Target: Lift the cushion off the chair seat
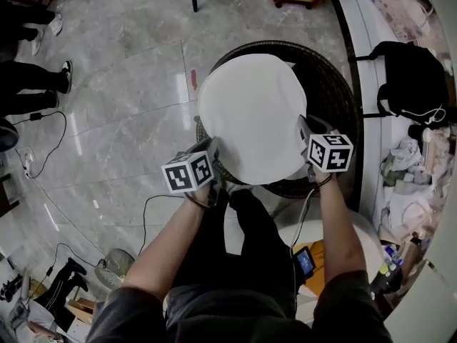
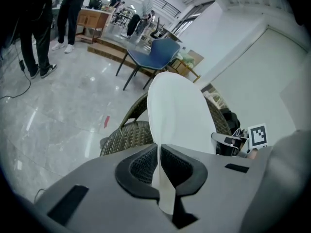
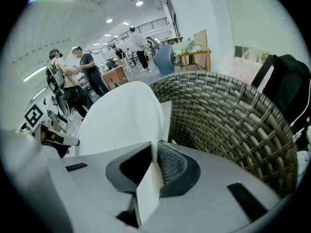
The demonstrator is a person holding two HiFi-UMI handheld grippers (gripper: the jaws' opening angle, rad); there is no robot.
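A round white cushion (image 1: 251,116) hangs above the dark wicker chair (image 1: 330,84), held by its near edge on both sides. My left gripper (image 1: 213,148) is shut on the cushion's near left edge. In the left gripper view the white edge (image 2: 160,178) runs pinched between the dark pads (image 2: 141,166), and the cushion (image 2: 177,113) rises ahead. My right gripper (image 1: 303,128) is shut on the cushion's near right edge. A white flap (image 3: 148,186) sits clamped between its pads (image 3: 172,166) in the right gripper view, the cushion (image 3: 121,118) spreading to the left.
The wicker chair back (image 3: 228,115) curves close on the right. A black bag (image 1: 410,70) and clutter lie on a white ledge at right. Cables (image 1: 53,145) cross the marble floor at left, where people's legs (image 1: 28,77) stand. A blue chair (image 2: 155,55) stands farther off.
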